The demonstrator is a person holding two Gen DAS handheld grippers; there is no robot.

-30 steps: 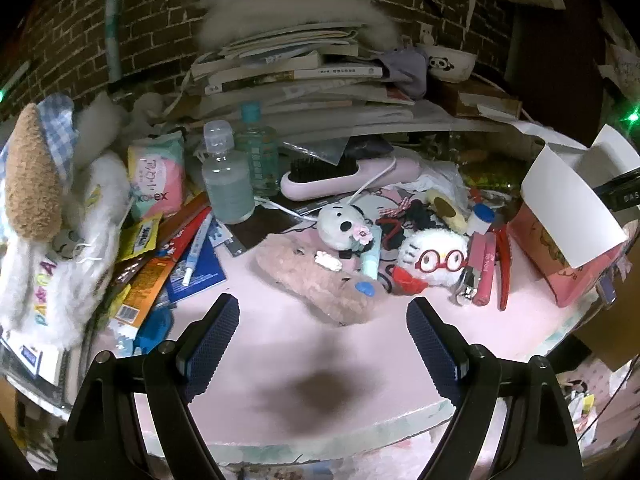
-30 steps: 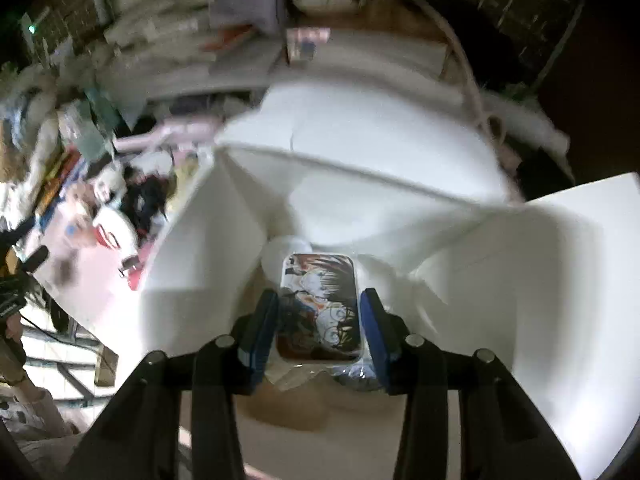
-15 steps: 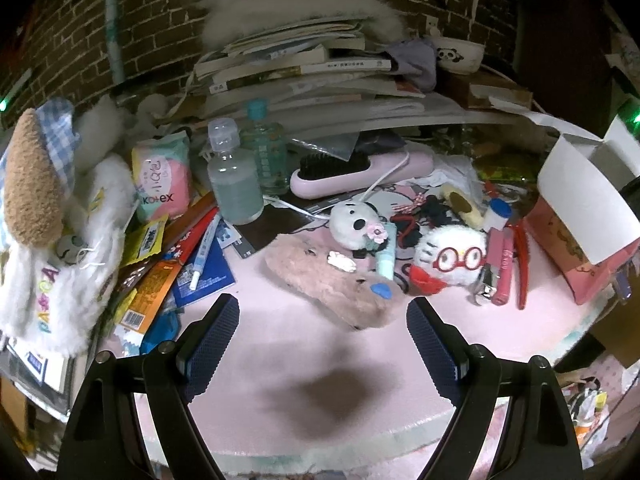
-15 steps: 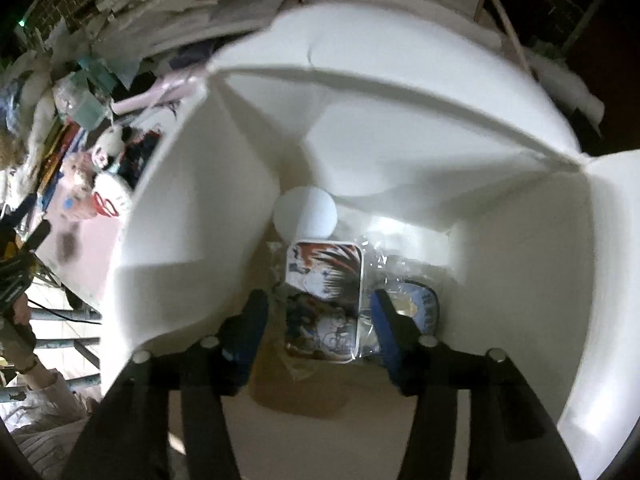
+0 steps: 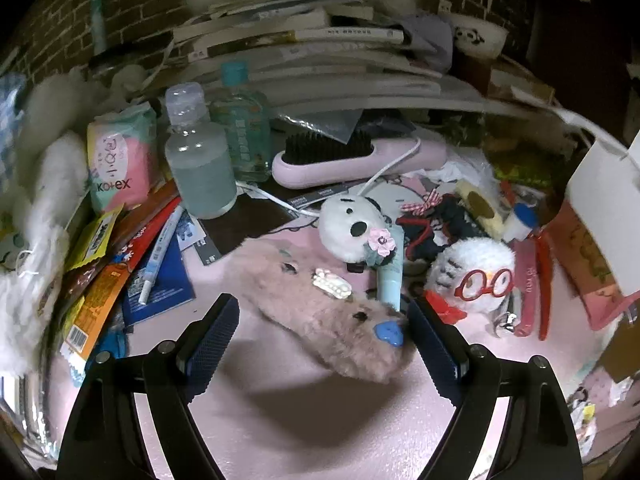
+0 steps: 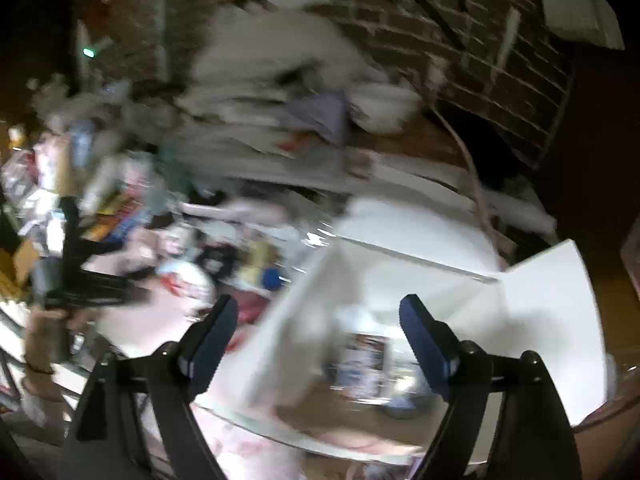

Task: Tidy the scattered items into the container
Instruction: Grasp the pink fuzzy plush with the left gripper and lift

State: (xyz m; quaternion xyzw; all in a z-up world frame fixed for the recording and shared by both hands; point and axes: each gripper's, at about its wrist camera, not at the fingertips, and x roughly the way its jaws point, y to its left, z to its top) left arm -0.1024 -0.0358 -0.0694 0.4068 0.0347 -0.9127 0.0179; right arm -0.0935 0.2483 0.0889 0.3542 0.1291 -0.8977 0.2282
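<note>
Left hand-held gripper [image 5: 322,326] hangs spread wide over the pink tabletop [image 5: 304,412], nothing pinched; the fuzzy pink pouch [image 5: 320,312] lies between its fingers, its near end with a blue patch just beside the right finger. Ahead of it sit a white panda plush [image 5: 354,226], a white plush with red glasses [image 5: 476,276] to the right, two clear bottles [image 5: 200,164] to the left, and a pink hairbrush [image 5: 352,156] farther off. Right hand-held gripper [image 6: 318,328] is opening, empty, above the white-lined box [image 6: 540,304]. Below and between its fingers, inside the box, lies a printed card [image 6: 364,364], blurred. Far to its left, the left hand-held gripper shows as a dark blur over the clutter.
</note>
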